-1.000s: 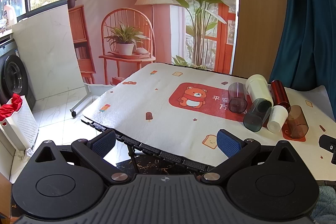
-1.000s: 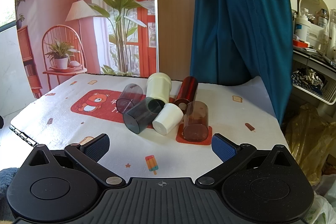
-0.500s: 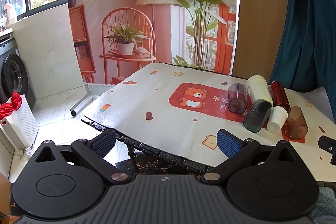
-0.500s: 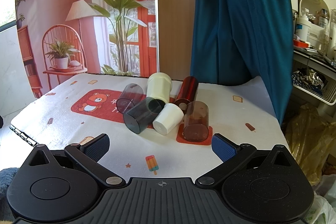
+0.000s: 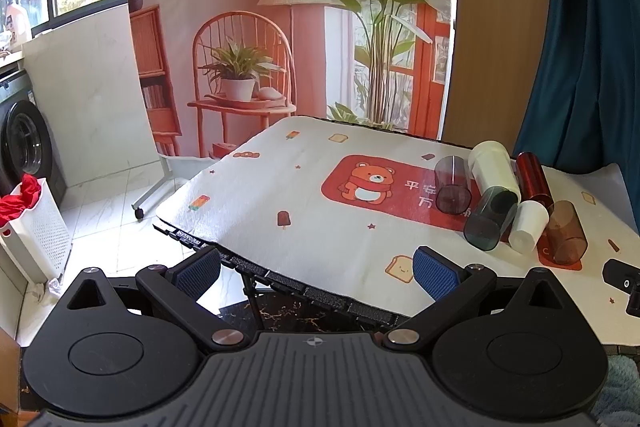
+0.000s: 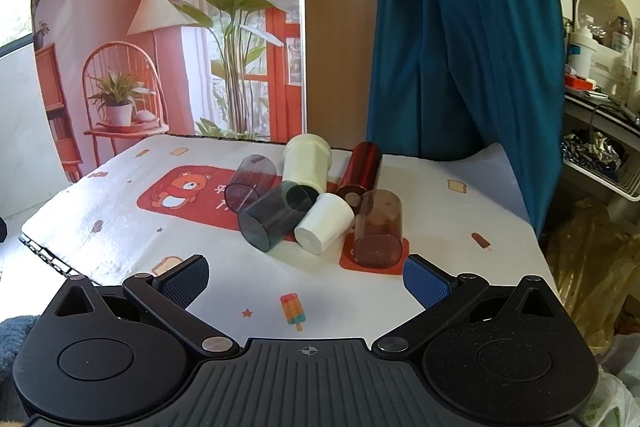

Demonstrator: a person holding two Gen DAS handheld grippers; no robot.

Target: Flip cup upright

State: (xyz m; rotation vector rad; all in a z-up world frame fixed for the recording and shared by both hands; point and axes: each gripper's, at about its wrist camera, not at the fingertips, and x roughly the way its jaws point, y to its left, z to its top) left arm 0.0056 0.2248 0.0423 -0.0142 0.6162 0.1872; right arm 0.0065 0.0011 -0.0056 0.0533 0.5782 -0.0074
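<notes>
A brown see-through cup stands upside down on a red coaster near the front of the table; it also shows in the left wrist view. Beside it lie a small white cup, a dark grey cup, a purple cup, a large cream cup and a red tumbler. My right gripper is open and empty, just short of the brown cup. My left gripper is open and empty at the table's left front edge, far from the cups.
The table carries a white printed cloth with a red bear mat. A teal curtain hangs behind the cups. A shelf with clutter stands at the right. A white laundry basket sits on the floor at the left.
</notes>
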